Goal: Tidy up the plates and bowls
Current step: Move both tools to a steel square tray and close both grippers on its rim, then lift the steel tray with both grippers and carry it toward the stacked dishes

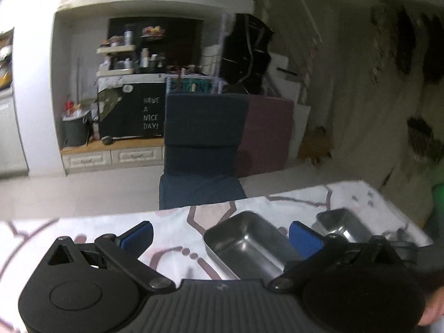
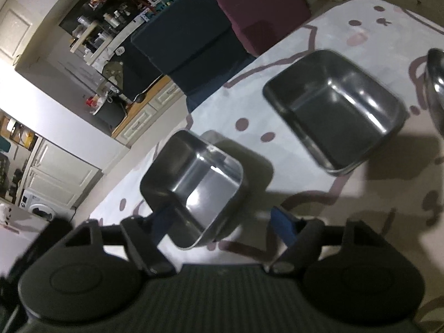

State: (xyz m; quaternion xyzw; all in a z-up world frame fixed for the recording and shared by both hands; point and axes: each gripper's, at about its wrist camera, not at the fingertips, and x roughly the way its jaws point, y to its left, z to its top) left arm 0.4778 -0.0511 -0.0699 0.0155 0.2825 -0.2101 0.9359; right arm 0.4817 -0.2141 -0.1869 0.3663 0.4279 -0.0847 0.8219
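both grippers hung over a table (image 1: pixel 41 238) spread with a white cloth printed in mauve lines and dots. left gripper (image 1: pixel 219 238) had its blue pads spread wide with nothing pressed between them; one pad (image 1: pixel 138 237) sat over bare cloth and the other pad (image 1: pixel 304 240) stood in front of the near right corner of a rectangular steel tray (image 1: pixel 244 245), which lay flat on the cloth partly between the fingers. a second, smaller steel tray (image 1: pixel 342 223) rested farther right on the same cloth, apart from the first, with blur softening its edges. right gripper (image 2: pixel 222 224) pointed steeply down at the table, its jaws apart; a small square steel bowl (image 2: pixel 194 188) lay between the fingers, closer to the left one, whose blue pad (image 2: pixel 161 222) appeared just at the bowl's near left wall, though whether it touched could not be told. its other pad (image 2: pixel 283 226) stood clear of the bowl over the cloth. a larger rectangular steel tray (image 2: pixel 335 111) sat farther off on the table, well apart from the small bowl, and the rim of another steel dish (image 2: pixel 435 88) cut in at the right edge. beyond the table stood a dark blue chair (image 1: pixel 204 138), a maroon cushion (image 1: pixel 267 133) beside it, and a dark cabinet (image 1: pixel 144 111) lettered "have a nice day!".
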